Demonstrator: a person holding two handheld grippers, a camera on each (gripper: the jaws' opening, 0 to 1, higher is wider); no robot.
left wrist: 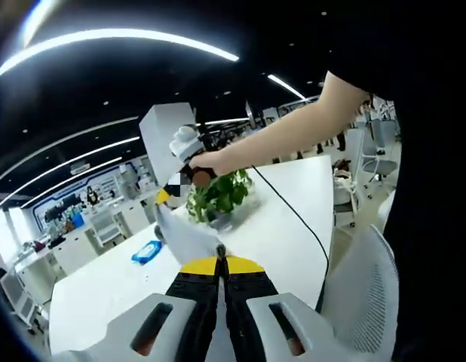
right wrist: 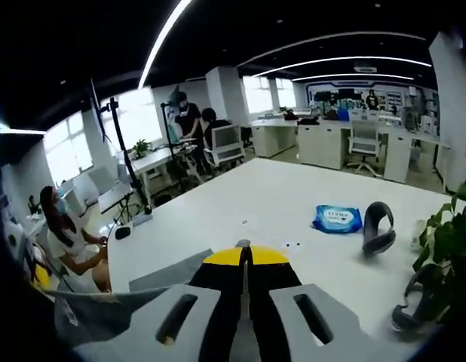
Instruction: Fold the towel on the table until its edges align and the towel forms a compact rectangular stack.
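Holding: both grippers clamp the towel, lifted off the desk.
Left gripper [left wrist: 220,265]: jaws clenched on a corner of the grey towel [left wrist: 189,236]; cloth rises from the yellow tips towards your other hand.
Right gripper [right wrist: 246,256]: jaws pressed together; grey towel [right wrist: 169,273] hangs out to the left of the tips and droops along the bottom of the right gripper view, so you're gripping an edge there too.
Other hand: in the left gripper view your hand [left wrist: 210,162] holds the right gripper above the plant, up the far end of the towel.
Towel position: stretched in the air between the two grippers, over the near part of the white desk [right wrist: 293,204], not laid flat yet.
Desk clutter: potted plant [left wrist: 218,194], blue wipes pack [right wrist: 337,219], dark curved object [right wrist: 378,226] near it.
Step, my read: you're carrying one edge over for a fold.
Do it well: keep both grips at equal height and tension so the edge stays straight. Bring it down on bare desk, well apart from the plant and the wipes pack. Match corners before letting go.
Risk: sagging cloth could catch the plant leaves.
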